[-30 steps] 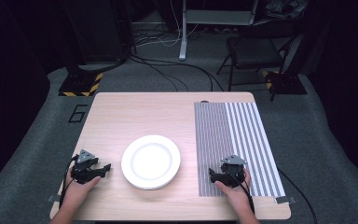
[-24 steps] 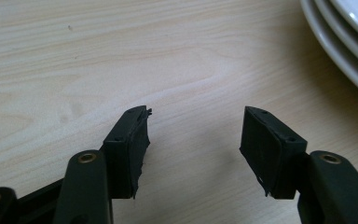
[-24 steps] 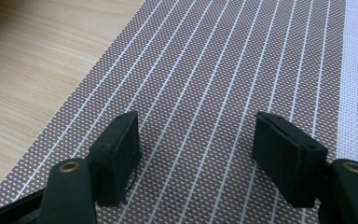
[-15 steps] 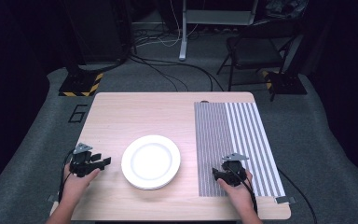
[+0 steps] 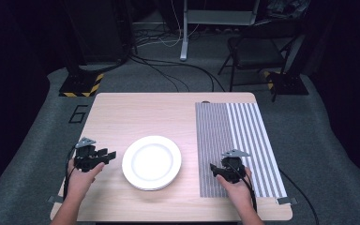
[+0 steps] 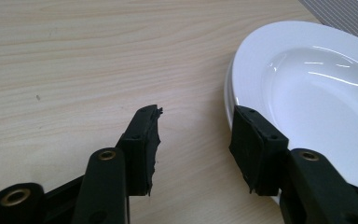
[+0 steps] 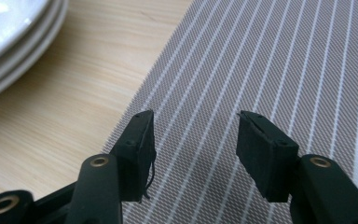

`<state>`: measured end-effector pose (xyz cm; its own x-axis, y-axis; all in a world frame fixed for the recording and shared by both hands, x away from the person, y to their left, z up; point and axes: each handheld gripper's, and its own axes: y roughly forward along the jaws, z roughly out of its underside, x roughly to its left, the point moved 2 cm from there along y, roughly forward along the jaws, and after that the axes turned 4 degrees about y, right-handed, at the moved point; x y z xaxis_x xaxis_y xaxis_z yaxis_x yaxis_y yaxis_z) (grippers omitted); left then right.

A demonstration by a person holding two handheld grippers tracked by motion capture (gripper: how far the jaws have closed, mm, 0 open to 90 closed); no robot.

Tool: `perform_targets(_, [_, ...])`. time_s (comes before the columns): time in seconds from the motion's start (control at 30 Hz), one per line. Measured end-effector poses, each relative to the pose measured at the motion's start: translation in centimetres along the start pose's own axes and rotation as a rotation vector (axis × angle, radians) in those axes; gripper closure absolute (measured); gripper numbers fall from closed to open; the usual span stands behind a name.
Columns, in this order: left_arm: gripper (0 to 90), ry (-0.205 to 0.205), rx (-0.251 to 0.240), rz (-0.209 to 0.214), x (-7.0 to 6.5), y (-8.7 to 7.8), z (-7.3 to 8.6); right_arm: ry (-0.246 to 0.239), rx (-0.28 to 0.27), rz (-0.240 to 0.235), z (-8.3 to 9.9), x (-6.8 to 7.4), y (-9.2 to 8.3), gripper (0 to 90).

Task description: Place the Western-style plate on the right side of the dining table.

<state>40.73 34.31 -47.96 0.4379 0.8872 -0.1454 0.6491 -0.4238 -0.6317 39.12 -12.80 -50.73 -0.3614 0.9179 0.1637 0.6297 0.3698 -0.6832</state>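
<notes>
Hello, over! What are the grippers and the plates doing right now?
Both grippers open, empty, jaws just narrowed: left gripper, right gripper. Stacked white plates untouched between them. Striped mat under right gripper.

We find the plates [image 5: 151,162] stacked on the tabletop [image 5: 136,112], toward its near edge and a little left of centre. The mat [image 5: 236,140] lies to their right, running from the far edge to the near one. Our left claw [image 5: 107,154] sits just left of the plates; our right claw [image 5: 214,168] sits over the mat's near left corner.
</notes>
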Motion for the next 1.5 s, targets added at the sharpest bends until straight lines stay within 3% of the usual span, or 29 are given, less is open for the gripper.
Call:
perform_targets(0.17, [56.1,0.009,0.003,0.038,-0.9,0.3,0.6,-0.005,-0.024,-0.027,-1.0,1.4,0.0,47.3])
perform_targets(0.27, [58.8,0.031,0.022,0.033,-1.4,0.6,0.7,-0.013,-0.032,-0.033,-1.4,2.1,0.0,49.2])
perform_targets(0.43, [61.1,0.018,0.024,0.059,-1.6,0.9,0.7,-0.007,-0.043,-0.064,-2.0,3.0,0.3,50.9])
perform_targets(0.53, [62.5,-0.032,0.023,0.099,-1.6,0.9,0.7,0.010,-0.061,-0.082,-2.1,3.7,0.4,50.9])
perform_targets(0.6, [63.1,-0.041,0.017,0.114,-1.6,0.9,0.7,0.014,-0.075,-0.081,-2.0,3.8,0.4,50.9])
perform_targets(0.63, [63.3,-0.098,0.005,0.158,-1.4,0.9,0.9,0.008,-0.095,-0.077,-1.6,4.0,0.4,51.0])
perform_targets(0.77, [65.0,-0.135,0.011,0.178,-1.1,1.2,1.0,0.006,-0.095,-0.086,-0.8,3.9,0.4,51.0])
perform_targets(0.93, [68.6,-0.149,0.023,0.192,-0.8,1.2,1.0,0.025,-0.106,-0.084,-0.6,3.4,0.5,51.4])
perform_targets(0.97, [69.2,-0.187,0.035,0.211,-0.9,1.2,1.0,0.033,-0.108,-0.082,-0.4,3.2,0.5,51.4])
perform_targets(1.03, [70.7,-0.202,0.030,0.221,-0.9,1.3,1.0,0.045,-0.102,-0.087,-0.3,3.1,0.5,51.4])
perform_targets(1.1, [71.4,-0.184,0.036,0.227,-0.8,1.3,1.0,0.047,-0.103,-0.086,-0.2,3.1,0.5,51.5])
perform_targets(1.2, [71.5,-0.197,0.030,0.224,-1.1,1.5,0.9,0.046,-0.106,-0.082,-0.1,3.1,0.5,51.4])
perform_targets(1.43, [72.3,-0.175,0.037,0.238,-1.5,1.8,0.9,0.063,-0.104,-0.082,0.1,2.9,0.4,51.1])
perform_targets(1.5, [72.7,-0.187,0.037,0.233,-1.7,1.8,0.9,0.063,-0.103,-0.080,0.2,2.9,0.4,51.0])
